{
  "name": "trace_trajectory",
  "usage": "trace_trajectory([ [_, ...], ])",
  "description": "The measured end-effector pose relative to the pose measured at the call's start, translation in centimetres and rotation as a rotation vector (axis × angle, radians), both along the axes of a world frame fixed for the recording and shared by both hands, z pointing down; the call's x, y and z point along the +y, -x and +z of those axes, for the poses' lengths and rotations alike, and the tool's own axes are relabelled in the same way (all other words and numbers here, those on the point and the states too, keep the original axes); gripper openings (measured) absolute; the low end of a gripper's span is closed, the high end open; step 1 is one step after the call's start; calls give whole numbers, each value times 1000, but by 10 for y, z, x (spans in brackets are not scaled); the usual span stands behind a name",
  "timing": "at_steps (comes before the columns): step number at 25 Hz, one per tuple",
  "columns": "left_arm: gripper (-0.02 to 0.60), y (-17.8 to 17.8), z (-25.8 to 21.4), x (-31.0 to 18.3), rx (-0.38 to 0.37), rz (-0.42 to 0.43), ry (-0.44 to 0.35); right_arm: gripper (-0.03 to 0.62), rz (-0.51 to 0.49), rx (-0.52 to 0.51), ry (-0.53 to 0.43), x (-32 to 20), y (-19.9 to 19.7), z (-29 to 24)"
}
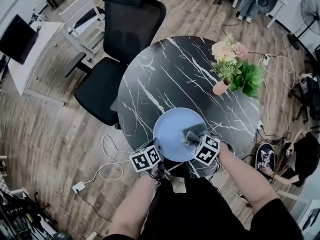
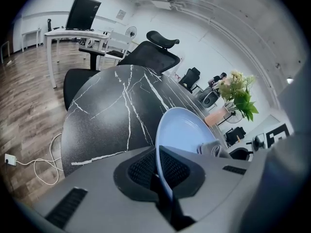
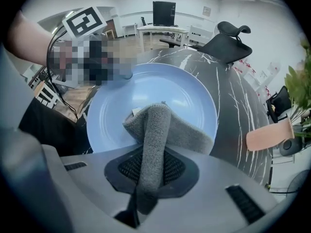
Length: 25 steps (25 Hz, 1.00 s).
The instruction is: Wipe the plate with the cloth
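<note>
Head view, plate: the round pale-blue glazed plate [image 1: 172, 126] is at the near edge of the round black table with white marble veins [image 1: 165, 69], right in front of the person.
Plate's look: smooth and glossy, with a shallow step inside the rim; no crumbs, smears or wet streaks show in any view.
Plate's pose: whether it lies flat or is tipped up off the tabletop I cannot tell.
Cloth: the grey, fuzzy folded cloth [image 1: 194, 132] rests on the plate's right half, well inside the rim.
Right gripper [image 3: 146, 178]: its jaws are closed on a bunched fold of the cloth, the rest spreading onto the plate's face.
Left gripper [image 2: 163, 181]: its jaws are nearly together, pinching the plate's near rim edge-on and steadying it.
Progress: grip and cloth contact are both set, so the wiping looks under way. With no dirt visible, the share already covered cannot be judged; the left and far parts of the plate lie bare of cloth.
Around: a terracotta pot [image 1: 220, 87] of pink flowers and green leaves stands near the table's right edge, well apart from the plate.
Further out: a black mesh office chair [image 1: 127, 29] stands behind the table, and white cables [image 1: 107, 169] lie on the wood-plank floor.
</note>
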<state>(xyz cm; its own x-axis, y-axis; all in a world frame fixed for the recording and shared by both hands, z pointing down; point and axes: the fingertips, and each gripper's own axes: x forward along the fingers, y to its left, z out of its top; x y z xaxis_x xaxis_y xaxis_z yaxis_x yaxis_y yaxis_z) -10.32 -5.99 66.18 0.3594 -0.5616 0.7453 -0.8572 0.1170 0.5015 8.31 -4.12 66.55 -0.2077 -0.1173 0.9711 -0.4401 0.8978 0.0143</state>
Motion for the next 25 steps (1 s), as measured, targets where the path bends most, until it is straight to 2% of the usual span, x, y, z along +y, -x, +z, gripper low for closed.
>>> trace_trajectory([
  [6, 29, 4, -1, 0, -19, 12, 6, 58, 54, 9, -85, -27, -3, 0],
  [10, 31, 2, 1, 1, -6, 14, 10, 58, 106, -1, -165, -46, -1, -1],
  [15, 31, 0, 1, 0, 0, 27, 13, 58, 208, -35, -249, -70, 4, -5],
  [19, 35, -1, 3, -1, 5, 31, 23, 58, 301, -129, -294, -83, 10, -16],
  [25, 35, 13, -11, -8, -88, 56, -30, 58, 399, -312, -364, -89, 14, -48],
])
